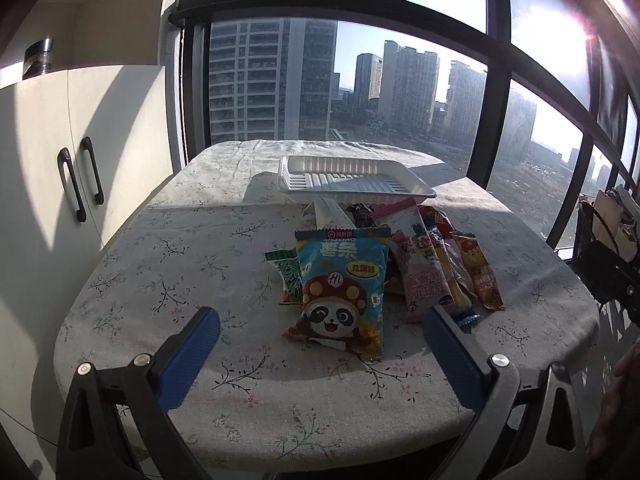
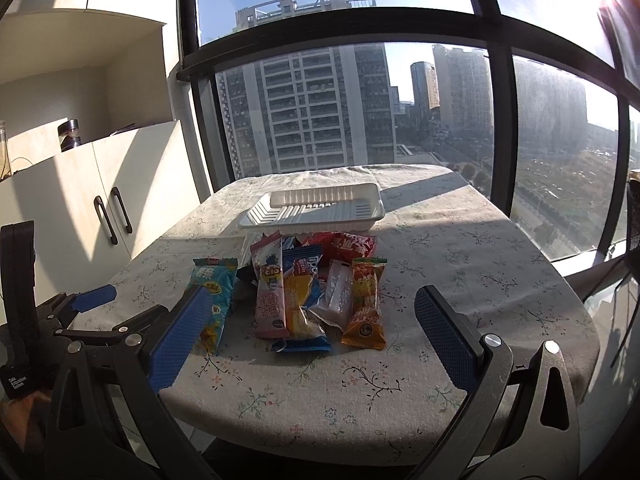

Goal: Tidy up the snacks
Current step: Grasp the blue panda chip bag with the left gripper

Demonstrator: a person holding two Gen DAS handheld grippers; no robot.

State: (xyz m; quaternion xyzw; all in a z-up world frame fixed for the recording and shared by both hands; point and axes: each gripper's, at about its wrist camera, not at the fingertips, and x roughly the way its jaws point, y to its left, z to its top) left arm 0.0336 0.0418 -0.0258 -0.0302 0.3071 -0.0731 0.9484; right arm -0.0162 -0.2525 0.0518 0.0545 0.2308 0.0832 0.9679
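A pile of snack packets lies mid-table. A blue panda chip bag [image 1: 342, 288] is nearest, also in the right wrist view [image 2: 214, 300]. Beside it lie a green packet [image 1: 289, 278], a pink packet [image 1: 418, 276] [image 2: 270, 296], an orange packet [image 1: 478, 270] [image 2: 365, 304] and a red bag [image 2: 344, 244]. A white plastic tray [image 1: 352, 182] [image 2: 316, 208] stands empty behind the pile. My left gripper [image 1: 322, 334] is open and empty, just short of the panda bag. My right gripper [image 2: 306, 314] is open and empty, near the pile's front.
The table wears a floral cloth [image 1: 200, 280] and its front edge is close below both grippers. A white cabinet [image 1: 60, 160] stands to the left. Large windows [image 1: 360, 80] lie behind the table. A black wire basket [image 1: 600, 236] is at the right.
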